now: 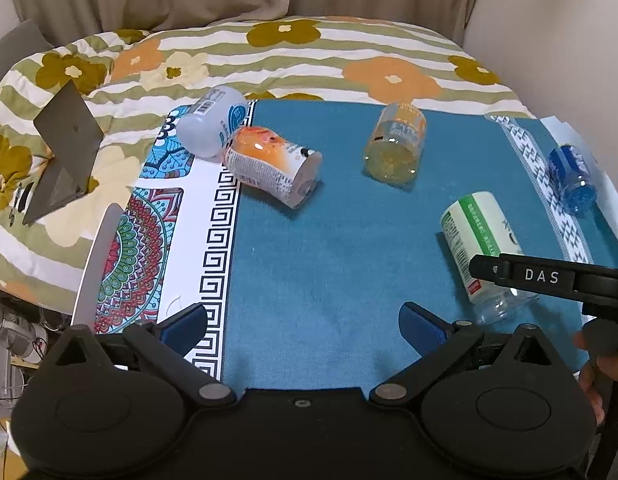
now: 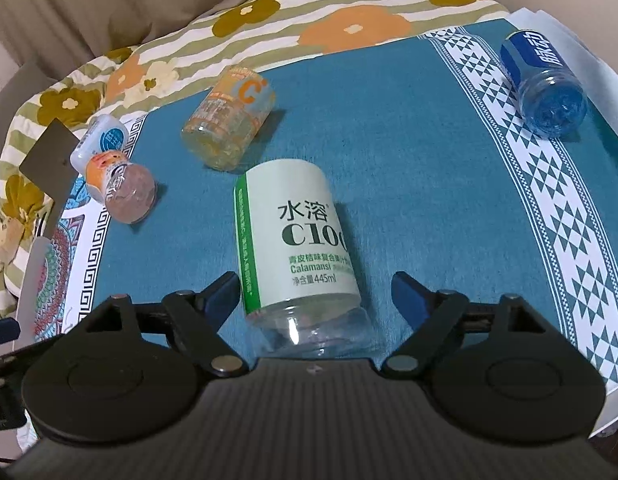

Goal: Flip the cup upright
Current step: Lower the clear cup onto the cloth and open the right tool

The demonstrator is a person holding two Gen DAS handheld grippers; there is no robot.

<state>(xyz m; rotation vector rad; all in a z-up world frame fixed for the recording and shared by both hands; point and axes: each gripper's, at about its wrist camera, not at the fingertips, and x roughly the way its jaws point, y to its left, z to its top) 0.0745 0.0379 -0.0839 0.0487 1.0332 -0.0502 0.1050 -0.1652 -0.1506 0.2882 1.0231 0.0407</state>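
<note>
My right gripper (image 2: 313,292) hangs low over the teal cloth (image 2: 409,184), its jaws spread wide on either side of the green-labelled cup (image 2: 297,248). That cup lies on its side with its clear end toward me; my left finger (image 2: 219,294) is just beside its label, the right finger apart from it. My left gripper (image 1: 303,322) hovers over bare cloth, jaws wide with nothing between them, and the same cup (image 1: 479,248) lies to its right. Farther off lie four more tipped cups: a yellow one (image 2: 229,124), a blue one (image 2: 545,84) on the patterned white band, and an orange one (image 1: 273,164) touching a white one (image 1: 211,120). Behind is a flowered blanket (image 1: 309,52).
</note>
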